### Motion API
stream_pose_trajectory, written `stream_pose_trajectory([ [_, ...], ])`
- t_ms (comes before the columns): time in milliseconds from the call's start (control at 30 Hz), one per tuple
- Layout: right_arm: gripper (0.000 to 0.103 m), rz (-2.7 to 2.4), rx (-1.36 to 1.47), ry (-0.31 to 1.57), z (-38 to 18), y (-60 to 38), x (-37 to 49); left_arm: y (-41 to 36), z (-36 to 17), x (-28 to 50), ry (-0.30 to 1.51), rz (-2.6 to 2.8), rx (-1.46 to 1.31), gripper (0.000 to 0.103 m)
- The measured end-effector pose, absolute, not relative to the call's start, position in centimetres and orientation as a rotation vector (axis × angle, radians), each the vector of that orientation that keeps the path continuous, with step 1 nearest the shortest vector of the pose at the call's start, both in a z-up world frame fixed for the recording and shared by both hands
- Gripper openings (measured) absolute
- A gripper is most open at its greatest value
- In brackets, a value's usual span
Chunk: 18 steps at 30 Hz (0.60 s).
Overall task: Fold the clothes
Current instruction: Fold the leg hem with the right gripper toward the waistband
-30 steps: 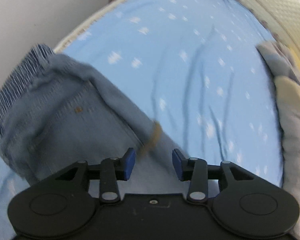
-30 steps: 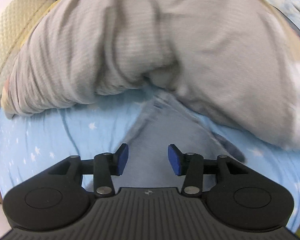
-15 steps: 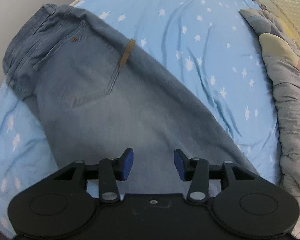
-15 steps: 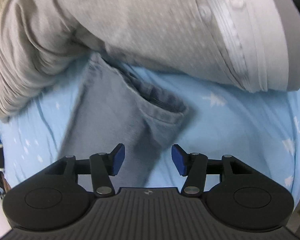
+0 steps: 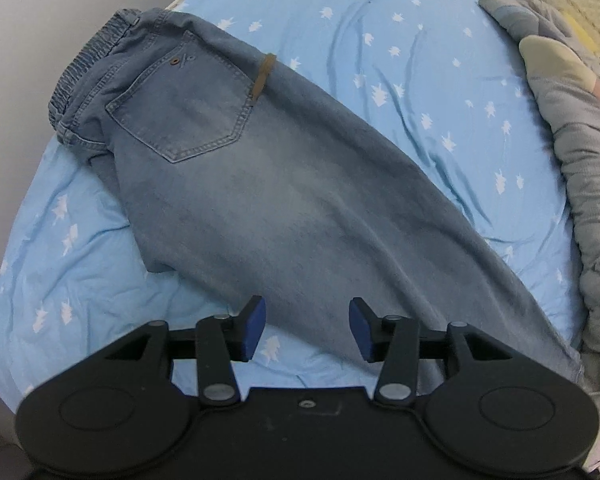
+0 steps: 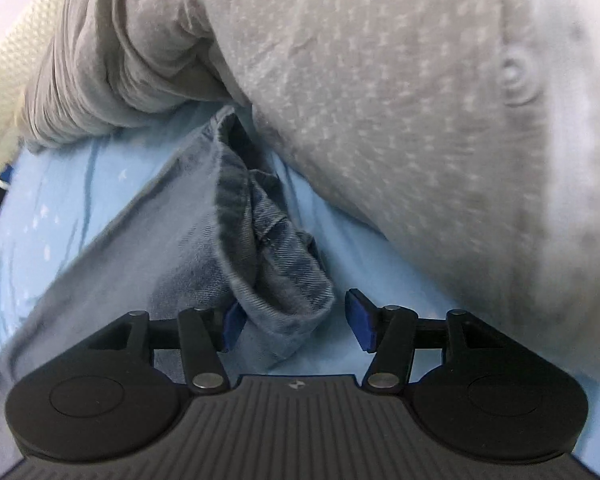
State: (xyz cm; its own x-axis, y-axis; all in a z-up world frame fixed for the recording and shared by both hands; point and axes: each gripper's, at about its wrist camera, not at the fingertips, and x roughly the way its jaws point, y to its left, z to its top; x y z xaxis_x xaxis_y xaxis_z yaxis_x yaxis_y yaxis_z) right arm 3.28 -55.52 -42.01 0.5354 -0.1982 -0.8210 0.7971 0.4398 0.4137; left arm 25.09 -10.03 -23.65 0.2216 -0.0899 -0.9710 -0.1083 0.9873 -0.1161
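Quilt (image 6: pixel 380 100) (grey, bulky) overhanging jeans (image 6: pixel 204 240) hem, touching.

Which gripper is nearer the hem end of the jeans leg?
Right. The right gripper is open with the rumpled hem between its fingers; the left gripper hovers open over the jeans mid-leg, toward the waistband.

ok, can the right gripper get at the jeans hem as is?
Probably yes. The right gripper is open with the bunched hem already lying between its fingers. The grey quilt bulges close on the right but doesn't cover the hem, so closing should catch it.
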Motion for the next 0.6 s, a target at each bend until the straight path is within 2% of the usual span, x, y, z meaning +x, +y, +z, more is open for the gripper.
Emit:
stream_pose_trajectory([
  [233, 0.058, -0.621, 0.941, 0.672, -42.3, -56.3, 5.7, -13.5, -23.0, 25.0, 1.344, -0.051, -0.14, 0.045],
  [367, 0.064, -0.62, 0.957, 0.702, -43.1, -56.9, 6.3, -15.0, -22.8, 25.0, 1.34, -0.084, -0.131, 0.046],
  [533, 0.066, -0.629, 0.982, 0.702, -43.4, -56.8, 6.7, -15.4, -22.6, 24.7, 1.333, -0.091, -0.132, 0.046],
  [600, 0.064, -0.631, 0.987, 0.703, -43.5, -56.9, 7.0, -15.2, -22.7, 24.6, 1.332, -0.088, -0.136, 0.046],
])
